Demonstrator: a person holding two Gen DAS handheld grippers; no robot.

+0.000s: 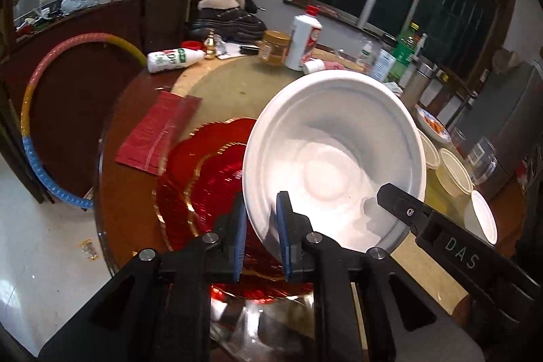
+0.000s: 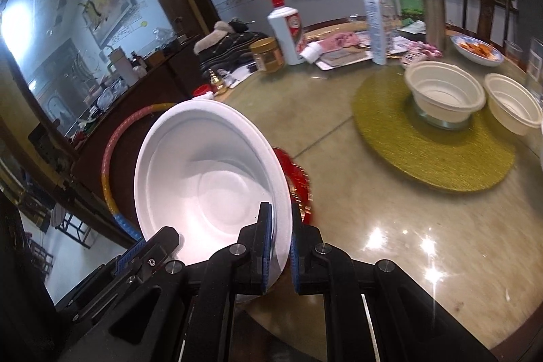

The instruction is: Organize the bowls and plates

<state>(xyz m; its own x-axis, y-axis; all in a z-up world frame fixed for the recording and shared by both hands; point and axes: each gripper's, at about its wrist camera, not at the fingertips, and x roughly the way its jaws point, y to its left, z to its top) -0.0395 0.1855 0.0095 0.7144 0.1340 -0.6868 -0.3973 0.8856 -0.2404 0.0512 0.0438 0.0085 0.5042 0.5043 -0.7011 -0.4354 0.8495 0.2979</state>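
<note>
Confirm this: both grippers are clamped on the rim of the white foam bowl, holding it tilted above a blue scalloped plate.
Wrong colour. The plate under the white foam bowl is red with gold edging, as the left wrist view shows. Left gripper and right gripper do both pinch its rim.

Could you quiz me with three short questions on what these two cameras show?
1. True or false: both grippers pinch one white bowl.
2. What lies beneath that bowl? A) red plate B) green mat C) bare floor
3. Fill in: the cream bowl on the mat rests on a ___ base.

Key: 1 true, left gripper and right gripper on its rim. 2 A, the red plate. 3 glass.
</note>
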